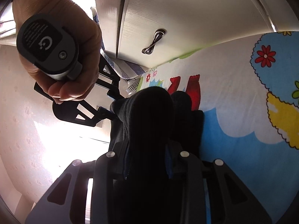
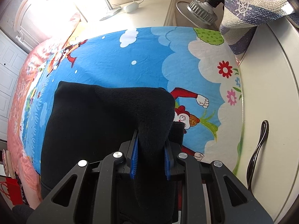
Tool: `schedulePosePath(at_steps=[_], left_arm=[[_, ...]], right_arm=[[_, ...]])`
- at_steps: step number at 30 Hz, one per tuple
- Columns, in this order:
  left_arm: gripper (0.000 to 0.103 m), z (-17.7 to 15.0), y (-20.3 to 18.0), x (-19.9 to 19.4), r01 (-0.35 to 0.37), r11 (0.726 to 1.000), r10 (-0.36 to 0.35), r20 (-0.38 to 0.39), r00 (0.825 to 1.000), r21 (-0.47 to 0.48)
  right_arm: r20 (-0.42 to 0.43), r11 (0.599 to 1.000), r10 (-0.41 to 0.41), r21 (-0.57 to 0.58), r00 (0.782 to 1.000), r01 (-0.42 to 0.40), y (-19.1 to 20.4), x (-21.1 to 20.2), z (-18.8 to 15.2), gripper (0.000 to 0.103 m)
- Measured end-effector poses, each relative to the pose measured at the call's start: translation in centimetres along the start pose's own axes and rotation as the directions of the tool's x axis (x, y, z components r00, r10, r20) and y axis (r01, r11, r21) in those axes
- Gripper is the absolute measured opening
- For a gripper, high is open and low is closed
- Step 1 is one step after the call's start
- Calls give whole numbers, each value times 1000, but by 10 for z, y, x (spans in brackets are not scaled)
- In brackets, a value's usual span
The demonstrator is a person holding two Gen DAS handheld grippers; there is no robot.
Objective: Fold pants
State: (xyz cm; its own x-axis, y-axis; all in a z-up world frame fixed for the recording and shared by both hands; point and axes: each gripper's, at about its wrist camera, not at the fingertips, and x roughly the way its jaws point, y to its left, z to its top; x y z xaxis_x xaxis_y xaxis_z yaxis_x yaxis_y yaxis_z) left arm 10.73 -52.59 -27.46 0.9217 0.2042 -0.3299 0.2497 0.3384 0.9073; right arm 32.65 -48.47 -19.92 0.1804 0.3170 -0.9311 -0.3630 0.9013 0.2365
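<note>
Black pants [image 2: 89, 123] lie partly on the cartoon-print bed sheet [image 2: 115, 56], one end lifted in a bunched fold. In the right wrist view my right gripper [image 2: 151, 149] is shut on that fold, the cloth pinched between its blue pads [image 2: 134, 156]. In the left wrist view my left gripper [image 1: 148, 158] is shut on another bunch of the pants [image 1: 149, 112], dark cloth filling the gap between its fingers. A hand [image 1: 61, 37] holds the right gripper [image 1: 112, 105] at the upper left, its tips clamped on the cloth's far edge.
A white wardrobe door [image 1: 186, 18] with a metal handle [image 1: 153, 41] runs along the bed; the handle [image 2: 257, 149] is close on the right. A lamp [image 2: 201, 13], a hanging striped cloth [image 2: 252, 9] and a nightstand [image 2: 145, 16] stand beyond the bed. Pink bedding [image 2: 24, 93] lies left.
</note>
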Motion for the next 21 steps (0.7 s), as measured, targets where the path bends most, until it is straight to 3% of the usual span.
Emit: schedulePosePath(at_steps=[3, 5, 9, 10, 12, 21], left_arm=[[33, -4, 2, -5, -10, 1000, 10, 7, 1000, -2], [45, -7, 5, -11, -13, 1000, 14, 14, 1000, -11], [50, -9, 15, -17, 39, 997, -37, 29, 999, -64], [48, -9, 17, -18, 47, 996, -45, 34, 998, -72], [32, -10, 18, -17, 73, 994, -71, 26, 997, -78], [27, -9, 17, -13, 57, 995, -54, 35, 998, -79]], right_arm=[[1, 1000, 14, 21, 1000, -14, -2, 0, -1, 27], [-6, 999, 17, 42, 1000, -17, -6, 2, -1, 29], [-10, 999, 18, 48, 1000, -17, -8, 3, -1, 31], [-9, 999, 12, 42, 1000, -12, -7, 3, -2, 31], [-9, 999, 3, 33, 1000, -2, -5, 4, -2, 31], [29, 1000, -6, -22, 1000, 7, 3, 3, -1, 32]])
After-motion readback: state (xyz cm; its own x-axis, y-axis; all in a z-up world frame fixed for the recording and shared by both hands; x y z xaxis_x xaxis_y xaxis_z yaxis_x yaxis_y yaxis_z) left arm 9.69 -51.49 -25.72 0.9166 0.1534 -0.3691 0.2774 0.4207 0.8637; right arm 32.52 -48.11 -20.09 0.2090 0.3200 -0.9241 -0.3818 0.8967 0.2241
